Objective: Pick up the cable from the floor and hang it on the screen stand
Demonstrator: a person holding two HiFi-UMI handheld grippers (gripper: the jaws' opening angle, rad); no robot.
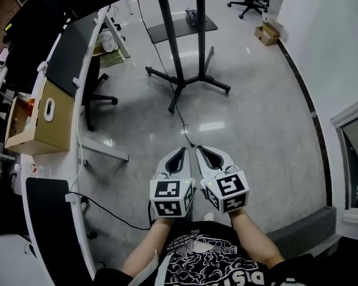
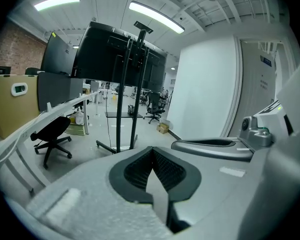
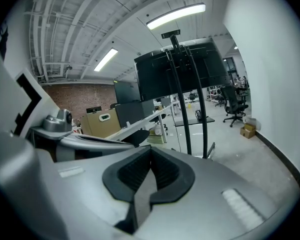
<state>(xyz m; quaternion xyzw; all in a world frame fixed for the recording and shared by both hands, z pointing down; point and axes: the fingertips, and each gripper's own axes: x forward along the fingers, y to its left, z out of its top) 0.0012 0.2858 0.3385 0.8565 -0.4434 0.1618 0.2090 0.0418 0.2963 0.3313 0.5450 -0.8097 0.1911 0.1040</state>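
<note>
The black screen stand rises from splayed floor legs straight ahead, carrying dark screens. A thin black cable trails from the stand's base across the pale floor and ends just beyond my fingertips. I hold both grippers side by side, low and close to my body. The left gripper is shut with nothing between its ribbed pads. My right gripper is shut too, also with nothing in it. Neither touches the cable.
A long white desk runs along the left, bearing a cardboard box and dark monitors; a black office chair stands under it. Another cable loops on the floor by the desk. The white wall bounds the right; a small carton sits against it.
</note>
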